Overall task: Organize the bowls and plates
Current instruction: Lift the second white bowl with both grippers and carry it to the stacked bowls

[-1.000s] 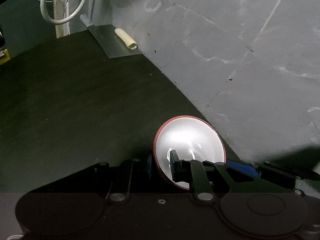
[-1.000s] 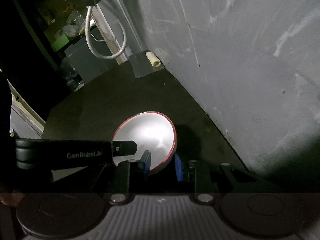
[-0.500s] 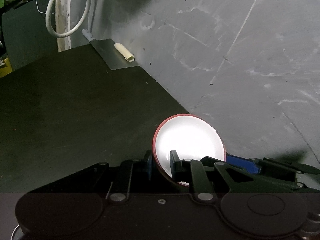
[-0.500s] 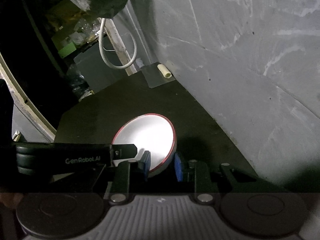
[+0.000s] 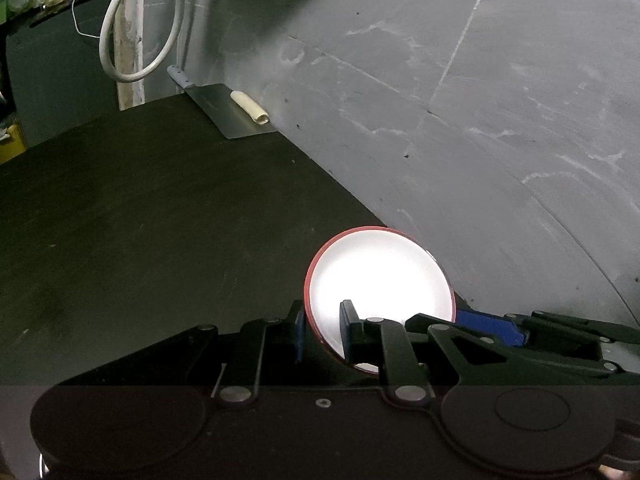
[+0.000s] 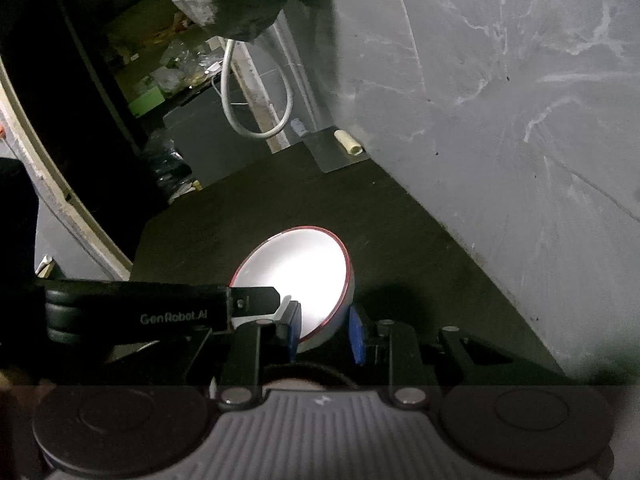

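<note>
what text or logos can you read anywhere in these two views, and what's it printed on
"GenRobot.AI": white letters on the black body of the left gripper, seen from the right wrist view, where it reaches in and grips the bowl.
A small pale emblem sits on the grey ribbed housing near the bottom of the right wrist view; it is a mark, not readable text.
Packages on the dim shelves behind: too small and dark to read.
The left wrist view has no readable text.

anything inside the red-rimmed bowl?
The bowl looks empty: only a glaring white interior shows. Each claw, left and right, has one finger over the rim on its side. Glare and the fingers hide part of the bottom.
</note>
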Demonstrator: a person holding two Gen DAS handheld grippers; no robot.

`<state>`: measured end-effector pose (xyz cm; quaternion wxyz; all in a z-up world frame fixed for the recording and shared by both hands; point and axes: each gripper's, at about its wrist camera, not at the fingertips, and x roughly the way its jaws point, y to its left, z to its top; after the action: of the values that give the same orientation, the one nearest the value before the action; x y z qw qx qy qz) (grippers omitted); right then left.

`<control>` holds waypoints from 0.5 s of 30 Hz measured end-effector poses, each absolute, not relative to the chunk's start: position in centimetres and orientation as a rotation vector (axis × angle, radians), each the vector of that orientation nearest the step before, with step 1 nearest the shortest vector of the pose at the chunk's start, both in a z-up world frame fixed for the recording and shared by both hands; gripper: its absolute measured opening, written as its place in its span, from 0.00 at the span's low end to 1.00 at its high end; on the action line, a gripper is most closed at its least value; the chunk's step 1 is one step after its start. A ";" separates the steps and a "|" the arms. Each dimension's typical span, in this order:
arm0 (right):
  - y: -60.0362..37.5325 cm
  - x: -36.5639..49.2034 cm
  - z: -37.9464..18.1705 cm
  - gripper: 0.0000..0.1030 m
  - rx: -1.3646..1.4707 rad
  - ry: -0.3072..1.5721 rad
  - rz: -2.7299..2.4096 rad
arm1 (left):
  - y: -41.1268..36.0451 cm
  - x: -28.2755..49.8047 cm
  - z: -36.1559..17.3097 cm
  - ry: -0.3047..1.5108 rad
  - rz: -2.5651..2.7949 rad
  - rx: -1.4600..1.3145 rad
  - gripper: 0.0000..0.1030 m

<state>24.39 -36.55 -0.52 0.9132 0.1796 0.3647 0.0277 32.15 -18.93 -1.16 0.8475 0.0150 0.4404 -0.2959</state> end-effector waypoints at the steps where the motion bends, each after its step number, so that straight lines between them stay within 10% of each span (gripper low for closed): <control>1: -36.4 24.0 -0.4 0.28 0.369 0.754 0.060 | -18.7 31.9 -1.1 0.929 -0.627 0.031 0.18; 15: -35.4 19.9 -0.9 0.28 0.372 0.822 0.094 | -17.4 28.2 -1.2 0.972 -0.667 0.061 0.18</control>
<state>19.95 -35.43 -0.95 0.8988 0.1795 0.3973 0.0452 28.17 -17.36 -1.22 0.8308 0.0287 0.4583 -0.3145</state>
